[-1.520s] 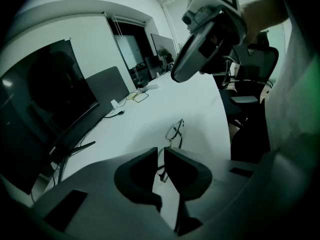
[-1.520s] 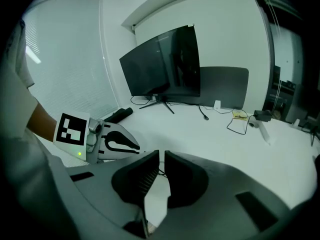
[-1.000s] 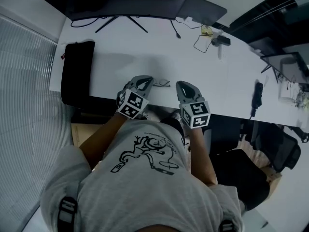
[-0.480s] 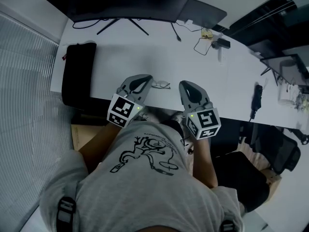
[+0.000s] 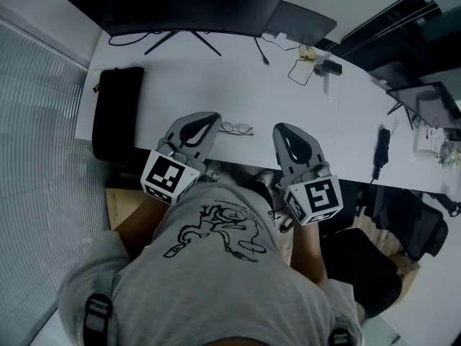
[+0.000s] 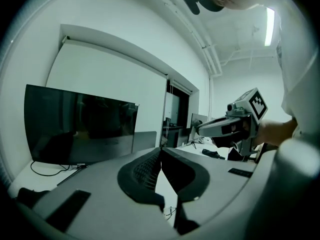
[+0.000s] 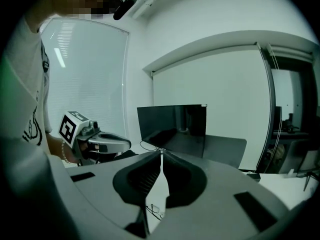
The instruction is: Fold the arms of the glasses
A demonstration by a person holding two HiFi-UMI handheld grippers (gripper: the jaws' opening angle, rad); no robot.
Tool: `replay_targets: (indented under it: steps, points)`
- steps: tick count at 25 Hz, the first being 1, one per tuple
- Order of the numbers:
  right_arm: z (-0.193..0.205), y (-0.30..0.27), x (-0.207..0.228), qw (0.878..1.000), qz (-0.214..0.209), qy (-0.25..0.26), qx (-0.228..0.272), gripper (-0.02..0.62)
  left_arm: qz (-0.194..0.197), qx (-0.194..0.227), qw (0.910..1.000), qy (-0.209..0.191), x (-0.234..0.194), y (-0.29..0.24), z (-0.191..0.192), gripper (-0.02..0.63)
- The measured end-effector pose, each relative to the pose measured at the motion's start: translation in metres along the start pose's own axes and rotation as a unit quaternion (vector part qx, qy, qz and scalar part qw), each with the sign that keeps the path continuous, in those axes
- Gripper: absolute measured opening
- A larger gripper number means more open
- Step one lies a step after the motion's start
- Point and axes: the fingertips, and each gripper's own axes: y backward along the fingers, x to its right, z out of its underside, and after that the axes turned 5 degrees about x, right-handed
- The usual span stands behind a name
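Fingers (image 6: 141, 173) pressed together, empty, on your left gripper (image 5: 207, 117) and right gripper (image 5: 281, 130) | glasses (image 5: 236, 128) lie on desk (image 5: 216, 85) between them, untouched | arms too small to read: folding either finished or not begun

White worktop (image 5: 216, 85) carries a wide black monitor (image 5: 187, 2) at its far edge, on a splayed black stand (image 5: 176, 36); a long black case (image 5: 115, 110) lies flat along the left end, well apart from the monitor. Far right corner: thin looped cable (image 5: 302, 67) just beside a small dark device (image 5: 328, 67); a slim black handset (image 5: 382, 146) sits at the near right edge. Off the worktop: slatted blinds (image 5: 36, 157) down the left side; dark office chair (image 5: 403, 215) at lower right.
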Motion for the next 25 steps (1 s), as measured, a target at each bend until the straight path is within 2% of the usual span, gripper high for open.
replay_targets:
  steps: [9,25]
  points:
    - [-0.021,0.006,-0.007,1.0,-0.001,0.01,0.012,0.021,0.004,0.016,0.9999,0.002,0.005,0.005,-0.02,0.021]
    - [-0.031,0.004,-0.013,1.0,0.005,0.02,0.018,0.02,0.01,0.036,0.9993,-0.01,-0.002,0.008,-0.036,0.021]
